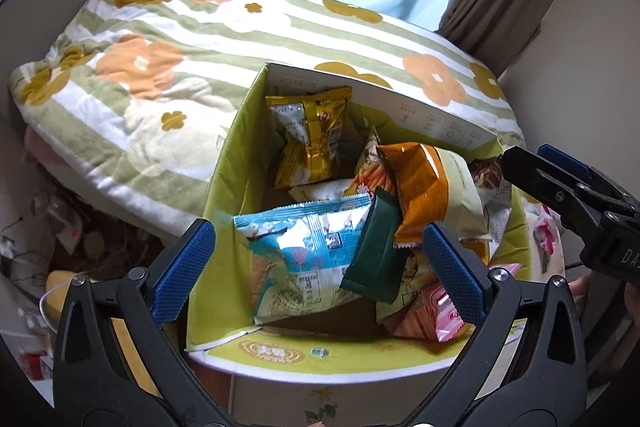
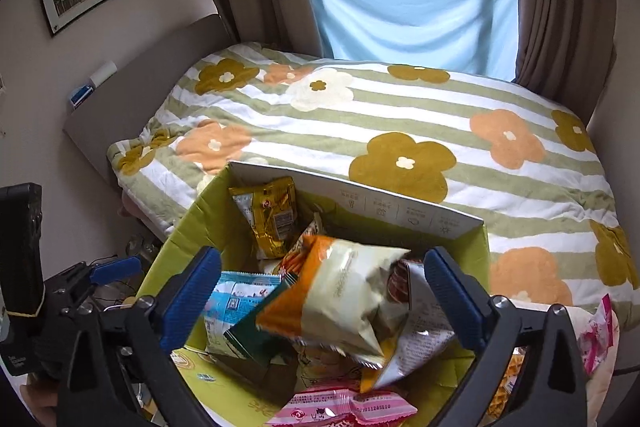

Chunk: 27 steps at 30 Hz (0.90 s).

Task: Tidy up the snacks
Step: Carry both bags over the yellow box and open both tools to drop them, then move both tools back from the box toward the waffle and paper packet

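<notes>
Snack packets, among them an orange-and-cream bag (image 2: 340, 291) and a blue packet (image 1: 304, 247), fill the open green box (image 1: 224, 179) beside the bed (image 2: 400, 131). Left tongs (image 1: 316, 263) hover above, apart, empty; right tongs (image 2: 324, 295) likewise, at three o'clock.

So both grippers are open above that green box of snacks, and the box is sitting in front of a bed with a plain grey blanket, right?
Nearly. The blanket is not plain grey: the right wrist view shows green and white stripes with big orange, mustard and cream flowers. The rest holds: the left gripper and the right gripper are both open above the green box of snack packets.
</notes>
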Motion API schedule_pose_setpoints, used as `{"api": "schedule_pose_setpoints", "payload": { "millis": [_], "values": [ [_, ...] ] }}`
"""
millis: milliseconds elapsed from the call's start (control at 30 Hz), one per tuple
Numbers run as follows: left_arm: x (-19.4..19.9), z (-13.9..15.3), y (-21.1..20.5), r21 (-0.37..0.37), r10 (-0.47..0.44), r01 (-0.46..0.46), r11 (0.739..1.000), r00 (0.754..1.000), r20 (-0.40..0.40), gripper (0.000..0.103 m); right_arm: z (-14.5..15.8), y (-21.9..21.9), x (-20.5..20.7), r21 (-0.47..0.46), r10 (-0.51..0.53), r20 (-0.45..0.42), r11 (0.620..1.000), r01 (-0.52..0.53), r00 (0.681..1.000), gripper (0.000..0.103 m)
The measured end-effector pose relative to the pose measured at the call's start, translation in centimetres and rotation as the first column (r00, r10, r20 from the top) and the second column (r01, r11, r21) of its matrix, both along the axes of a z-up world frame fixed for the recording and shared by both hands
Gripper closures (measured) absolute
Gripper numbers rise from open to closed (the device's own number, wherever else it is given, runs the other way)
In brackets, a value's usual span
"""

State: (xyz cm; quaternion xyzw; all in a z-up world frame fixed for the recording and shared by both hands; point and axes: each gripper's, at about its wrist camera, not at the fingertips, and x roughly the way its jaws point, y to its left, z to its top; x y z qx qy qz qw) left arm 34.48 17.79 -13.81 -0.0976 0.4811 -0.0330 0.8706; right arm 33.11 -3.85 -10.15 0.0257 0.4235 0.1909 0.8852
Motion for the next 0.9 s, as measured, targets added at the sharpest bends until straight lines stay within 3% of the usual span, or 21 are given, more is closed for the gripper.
{"api": "schedule_pose_setpoints", "payload": {
  "millis": [333, 500, 900],
  "values": [
    [-2.0, 1.3, -0.7, 0.002, -0.021, 0.021, 1.0, 1.0, 0.019, 0.0, 0.9, -1.3, -1.9, 0.014, -0.03, -0.013, 0.999, 0.03, 0.999, 0.002],
    [-2.3, 2.1, -2.0, -0.018, -0.071, 0.072, 0.997, 0.997, 0.034, 0.0, 2.0, -3.4, -3.7, 0.008, -0.094, 0.001, 0.996, 0.094, 0.996, 0.002],
    [-4.0, 4.0, -11.3, -0.017, -0.283, 0.284, 0.959, 0.956, 0.073, 0.0, 3.7, -11.9, -10.6, -0.012, -0.33, 0.008, 0.944, 0.33, 0.944, 0.002]
  ]
}}
